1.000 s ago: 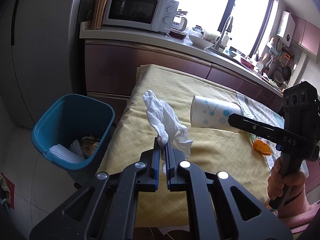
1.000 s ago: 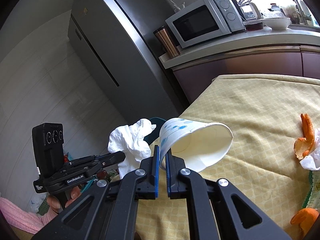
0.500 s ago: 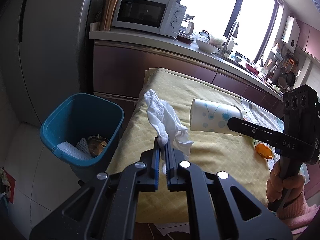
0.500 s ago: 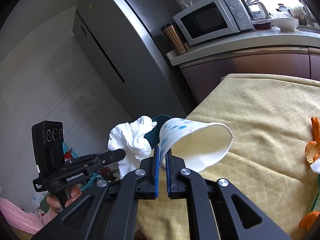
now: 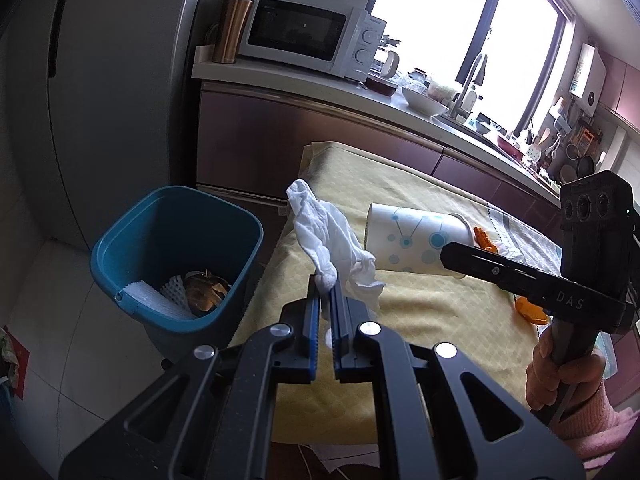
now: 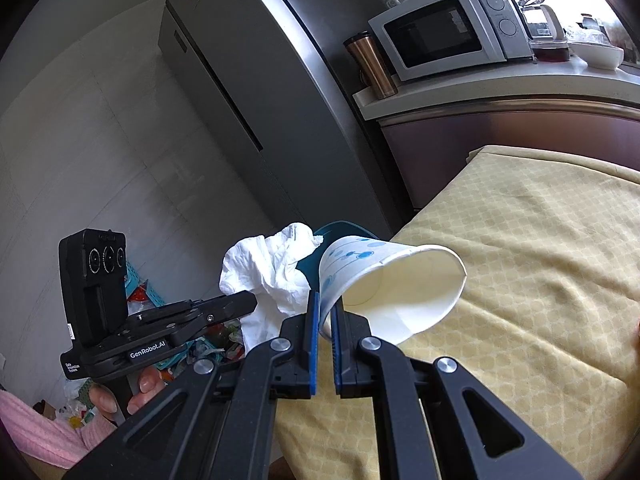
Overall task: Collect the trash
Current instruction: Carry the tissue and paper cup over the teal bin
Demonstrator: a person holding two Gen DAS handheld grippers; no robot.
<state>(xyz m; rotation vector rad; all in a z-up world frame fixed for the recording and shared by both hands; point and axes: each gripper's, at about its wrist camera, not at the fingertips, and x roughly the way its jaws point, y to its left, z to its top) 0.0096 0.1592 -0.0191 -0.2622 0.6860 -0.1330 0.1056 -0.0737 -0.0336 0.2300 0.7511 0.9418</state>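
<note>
My left gripper (image 5: pixel 326 286) is shut on a crumpled white tissue (image 5: pixel 328 240) and holds it in the air over the left edge of the yellow-clothed table (image 5: pixel 420 320). My right gripper (image 6: pixel 325 302) is shut on the rim of a white paper cup with blue dots (image 6: pixel 392 280), held on its side above the table. The cup (image 5: pixel 412 240) also shows in the left wrist view, just right of the tissue. A blue trash bin (image 5: pixel 168 256) stands on the floor left of the table, with trash in its bottom. The tissue (image 6: pixel 272 276) shows in the right wrist view.
Orange peel pieces (image 5: pixel 528 306) lie on the table behind the right gripper. A counter with a microwave (image 5: pixel 304 36) and a copper tumbler (image 5: pixel 230 28) runs behind the table. A tall grey fridge (image 6: pixel 260 80) stands left of it. Clutter (image 6: pixel 140 292) lies on the floor.
Both grippers have moved left toward the bin, carrying the tissue and the cup. The bin now sits nearer the tissue in the left wrist view.
</note>
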